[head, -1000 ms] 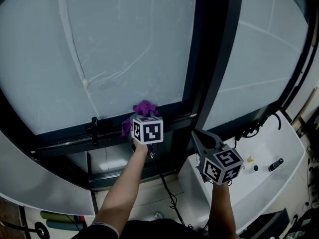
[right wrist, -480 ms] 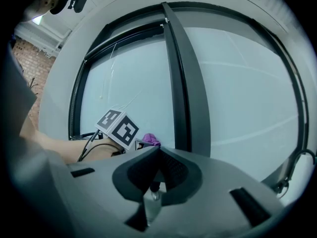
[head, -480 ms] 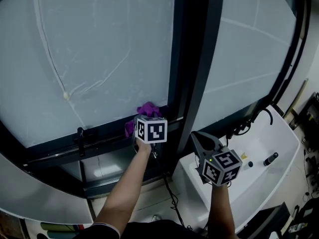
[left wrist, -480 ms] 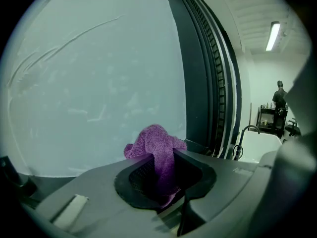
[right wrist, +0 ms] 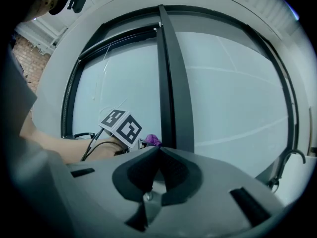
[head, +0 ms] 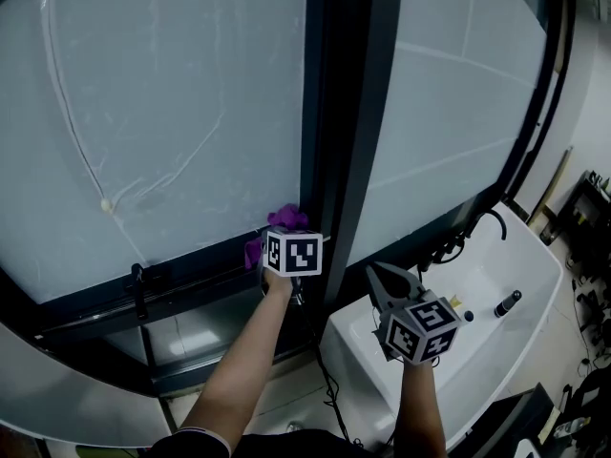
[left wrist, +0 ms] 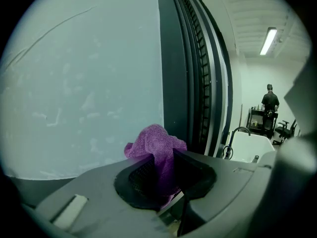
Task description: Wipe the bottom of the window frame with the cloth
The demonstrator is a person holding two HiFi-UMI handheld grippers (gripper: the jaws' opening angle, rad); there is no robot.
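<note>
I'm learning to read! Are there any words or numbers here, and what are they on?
None: no words or numbers can be read.
The cube on the left hand-held gripper and the cube on the right hand-held gripper show only black-and-white squares, not letters.

A white sink (head: 520,351) sits low at the right, with a black curved faucet (head: 489,219) at its rim and a small dark cylinder (head: 506,303) on it. Far off, a person (left wrist: 270,100) stands under a ceiling strip light (left wrist: 268,40).
</note>
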